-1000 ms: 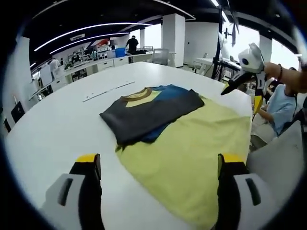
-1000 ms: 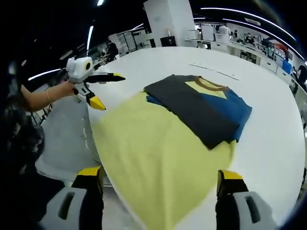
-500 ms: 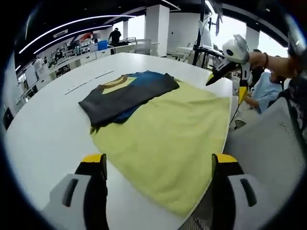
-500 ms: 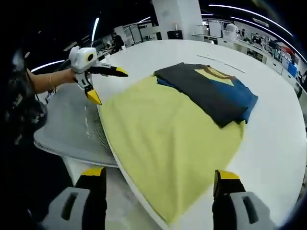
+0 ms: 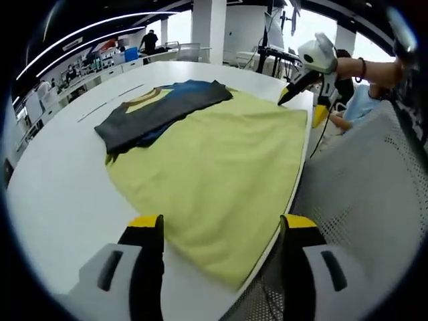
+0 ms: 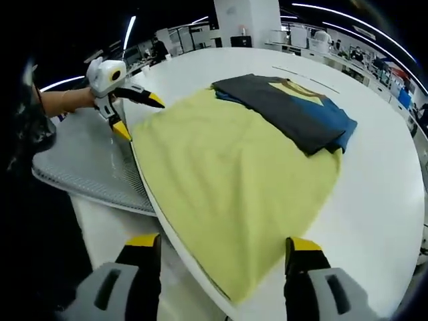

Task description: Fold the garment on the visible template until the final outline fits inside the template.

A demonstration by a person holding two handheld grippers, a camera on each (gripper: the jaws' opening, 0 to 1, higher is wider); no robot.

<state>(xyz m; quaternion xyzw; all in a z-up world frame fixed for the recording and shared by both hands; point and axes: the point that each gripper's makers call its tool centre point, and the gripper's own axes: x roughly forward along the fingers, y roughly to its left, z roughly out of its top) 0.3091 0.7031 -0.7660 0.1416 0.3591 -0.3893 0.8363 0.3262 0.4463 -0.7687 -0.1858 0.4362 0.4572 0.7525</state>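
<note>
- Ahead of both our grippers, the folded garment (image 5: 160, 110) lies flat on the far part of the yellow template cloth (image 5: 214, 174); it shows a dark grey panel, a blue panel and a yellow patch at a brown collar.
- Seen from the right gripper view, the same garment (image 6: 287, 110) sits beyond our jaws and toward the right, its far end reaching past the cloth's (image 6: 227, 174) edge onto the white table (image 6: 381, 200).
- Our left gripper (image 5: 221, 231) hangs above the near corner of the cloth, jaws spread wide with nothing between them.
- Our right gripper (image 6: 221, 247) stands likewise wide apart and empty over the cloth's near edge.
- Each gripper appears in the other's view, off the far side edge of the cloth, jaws parted and empty.
- Beside the table edge, a grey mesh surface (image 6: 80, 157) lies below the left gripper.
- Farther off, we see desks, pillars and ceiling light strips.
</note>
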